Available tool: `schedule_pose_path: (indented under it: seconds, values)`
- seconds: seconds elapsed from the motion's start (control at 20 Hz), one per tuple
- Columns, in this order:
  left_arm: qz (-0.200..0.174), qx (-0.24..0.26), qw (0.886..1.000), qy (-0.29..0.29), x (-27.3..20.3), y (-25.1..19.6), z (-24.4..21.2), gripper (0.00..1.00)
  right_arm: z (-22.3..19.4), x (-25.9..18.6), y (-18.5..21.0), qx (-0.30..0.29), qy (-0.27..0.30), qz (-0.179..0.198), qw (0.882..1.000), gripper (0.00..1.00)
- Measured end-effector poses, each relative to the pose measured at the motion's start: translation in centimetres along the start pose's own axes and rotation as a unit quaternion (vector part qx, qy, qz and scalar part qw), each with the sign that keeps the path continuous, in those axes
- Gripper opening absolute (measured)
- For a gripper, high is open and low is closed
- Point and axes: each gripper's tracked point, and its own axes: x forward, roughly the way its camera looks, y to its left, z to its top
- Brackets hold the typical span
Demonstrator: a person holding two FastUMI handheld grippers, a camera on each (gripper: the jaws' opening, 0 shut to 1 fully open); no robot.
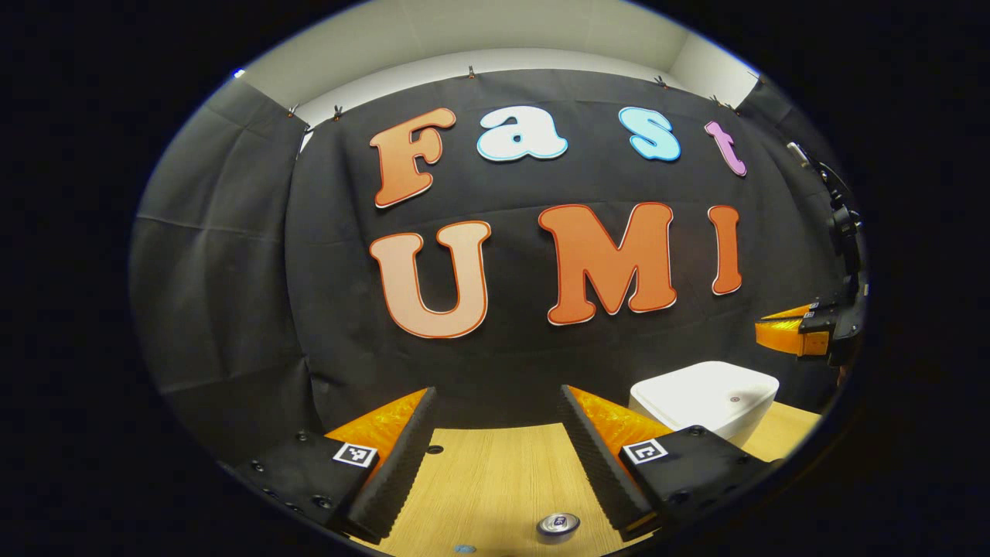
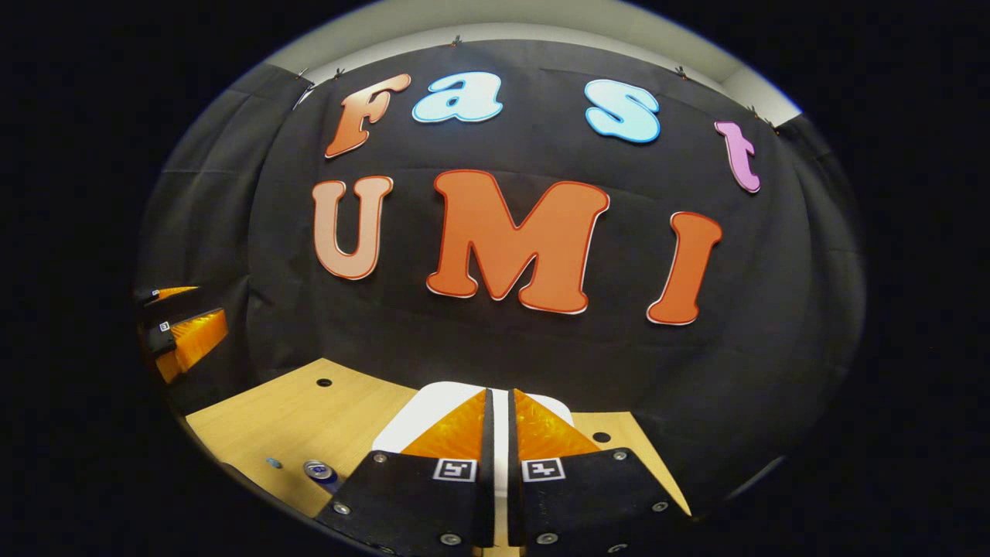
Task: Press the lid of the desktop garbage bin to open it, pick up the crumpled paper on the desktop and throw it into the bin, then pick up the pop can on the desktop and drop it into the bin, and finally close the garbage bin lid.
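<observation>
The lid of the garbage bin (image 2: pixel 433 414) looks flat and down in both views, so I judge the step in hand to be the first one: pressing it open. In the right gripper view the right gripper (image 2: pixel 500 414) sits at bottom centre with its fingers drawn almost together, only a thin slit between them and nothing held, poised directly over the white lid. That narrow, nearly closed tip suits a push; it should probably come straight down on the lid's middle rather than near a rim, so the bin does not tip or slide on the table (image 2: pixel 294 422). In the left gripper view the left gripper (image 1: pixel 495 433) at the bottom of the frame is spread wide and empty, with the bin at lower right and the pop can (image 1: pixel 558 525) standing upright at the bottom edge, between its fingers but well short of them. The can also shows at lower left in the right gripper view, just beside the bin. I cannot make out the crumpled paper. The table's far edge runs close behind the bin against the booth wall, so room is tight there; the open wood to the bin's left offers freer space.
</observation>
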Motion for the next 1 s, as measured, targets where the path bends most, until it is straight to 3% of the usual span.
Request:
schedule_pose_path:
  seconds: [0.15,0.6,0.75,1.0]
  values:
    - [0.008,0.004,1.000,0.006,-0.1,0.1,-0.2,1.00,-2.7,0.7,0.2,0.014,0.051,0.006,0.999,0.06]
    - [0.028,0.002,0.999,0.028,-1.5,1.5,-2.1,0.99,-7.9,1.6,1.4,0.008,0.121,0.036,0.992,0.06]
    - [0.034,0.003,0.999,0.034,-1.6,1.8,-2.6,1.00,-8.3,1.8,1.4,-0.011,0.138,0.046,0.989,0.06]
    - [0.044,-0.004,0.998,0.048,-2.0,2.0,-3.7,0.99,-8.5,2.2,1.9,0.015,0.149,0.058,0.987,0.06]
